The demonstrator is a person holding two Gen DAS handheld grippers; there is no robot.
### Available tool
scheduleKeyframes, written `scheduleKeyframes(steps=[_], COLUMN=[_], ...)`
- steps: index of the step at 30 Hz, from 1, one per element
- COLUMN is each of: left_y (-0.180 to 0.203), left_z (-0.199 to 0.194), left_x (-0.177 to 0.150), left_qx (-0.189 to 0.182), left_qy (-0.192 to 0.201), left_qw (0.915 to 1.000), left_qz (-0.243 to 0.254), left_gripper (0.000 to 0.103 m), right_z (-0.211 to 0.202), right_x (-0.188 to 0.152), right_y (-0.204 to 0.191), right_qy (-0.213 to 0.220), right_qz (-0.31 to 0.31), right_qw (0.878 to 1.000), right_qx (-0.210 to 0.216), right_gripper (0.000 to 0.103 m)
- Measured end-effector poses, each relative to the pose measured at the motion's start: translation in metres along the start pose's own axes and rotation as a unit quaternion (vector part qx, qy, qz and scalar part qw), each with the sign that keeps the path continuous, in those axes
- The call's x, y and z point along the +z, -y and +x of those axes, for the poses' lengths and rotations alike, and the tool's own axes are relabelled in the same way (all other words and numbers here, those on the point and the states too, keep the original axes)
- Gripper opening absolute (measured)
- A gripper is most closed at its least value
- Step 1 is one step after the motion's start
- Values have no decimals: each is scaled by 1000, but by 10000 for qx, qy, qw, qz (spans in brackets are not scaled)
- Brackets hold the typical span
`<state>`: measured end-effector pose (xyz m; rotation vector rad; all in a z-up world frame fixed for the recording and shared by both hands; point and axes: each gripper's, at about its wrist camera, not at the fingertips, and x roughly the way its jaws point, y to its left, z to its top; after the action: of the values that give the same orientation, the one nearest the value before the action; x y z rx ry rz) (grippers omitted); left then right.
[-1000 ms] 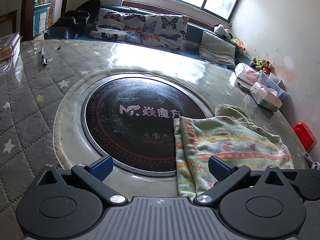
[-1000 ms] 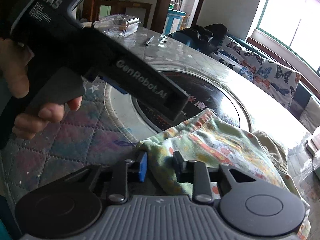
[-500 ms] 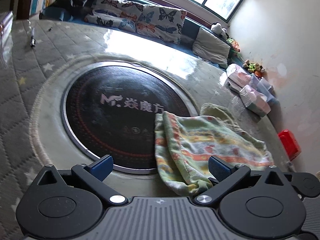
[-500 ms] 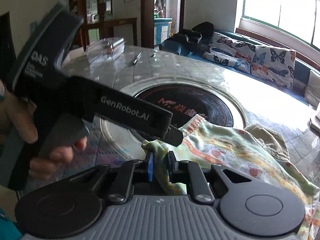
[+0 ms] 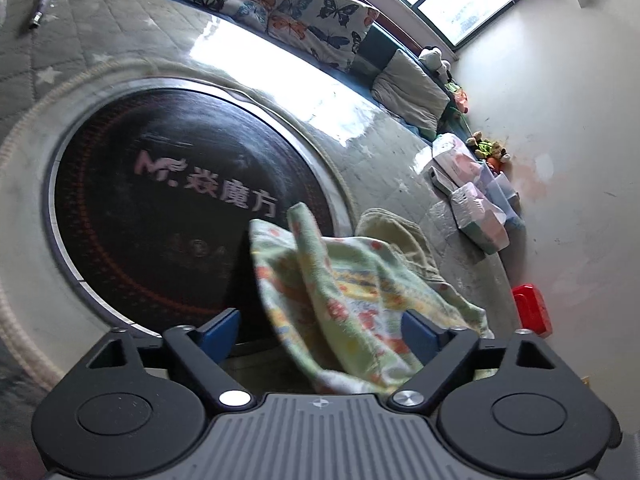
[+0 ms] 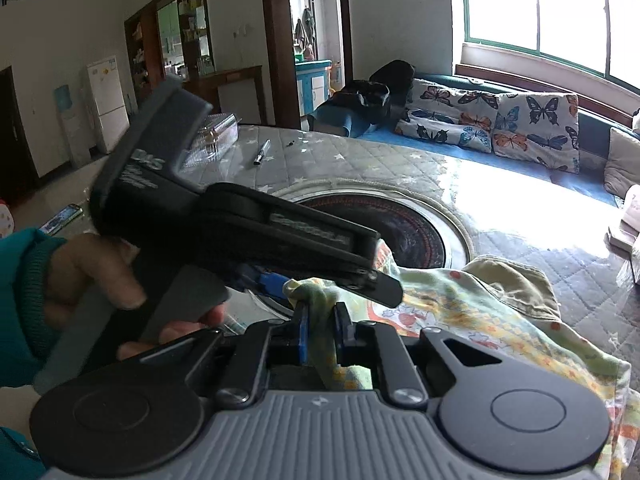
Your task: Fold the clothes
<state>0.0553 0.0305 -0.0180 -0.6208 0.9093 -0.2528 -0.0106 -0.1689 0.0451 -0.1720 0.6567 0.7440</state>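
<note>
A light green garment with orange and yellow print point(image 5: 344, 292) lies on the round table, its near corner lifted. My right gripper point(image 6: 322, 320) is shut on that corner of the garment point(image 6: 460, 312) and holds it raised. My left gripper point(image 5: 320, 332) is open, its blue pads either side of the raised cloth, which hangs between the jaws. The left gripper's black body point(image 6: 240, 232) shows in the right wrist view, just left of the held corner. A beige piece of cloth point(image 5: 396, 236) lies beside the garment.
A round black hotplate point(image 5: 160, 200) with a metal rim sits in the table's middle. A pen point(image 6: 261, 152) and a clear plastic box point(image 6: 216, 136) lie at the far side. Tissue packs point(image 5: 476, 208) and a red object point(image 5: 532, 314) are at the right. A butterfly-print sofa point(image 6: 500, 124) stands behind.
My right gripper closed on the garment's corner and lifted it. The left gripper moved forward so the raised cloth now sits between its open jaws.
</note>
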Motion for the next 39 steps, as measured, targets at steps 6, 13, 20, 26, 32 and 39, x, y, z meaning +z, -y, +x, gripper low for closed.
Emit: scheduleKeyframes(steps=[6,13,20,26,32,39], left_y=[-3,-5,-4,-2,0,2], left_z=[11,15,17,18,17,17], left_x=[3,2,1,-1,-1,0], left_qx=[-147,-108,-73,-29,-5,-3], left_qy=[-88,-105,-99,-59,-51,-119], left_qw=[9996,9995,9997,9999,10000,9999], left_qz=[-238,-271,-217,-137,-62,-51], left_gripper=[46,25,25,25,29,33], right_z=[-1,-1,-18,-30,-38,-41], right_x=[-5,-12,-17,-33,-59,-79], right_y=[4,11,34,87,145,182], right_qy=[14,27,144,122,37,50], right_qz=[89,248,464,1004,1669,2138], right_qw=[9999,9995,9987,9889,9675,9492], right_qx=[117,212,-172,-1088,-1899,-2307], right_gripper=[11,21,36,50,54,61])
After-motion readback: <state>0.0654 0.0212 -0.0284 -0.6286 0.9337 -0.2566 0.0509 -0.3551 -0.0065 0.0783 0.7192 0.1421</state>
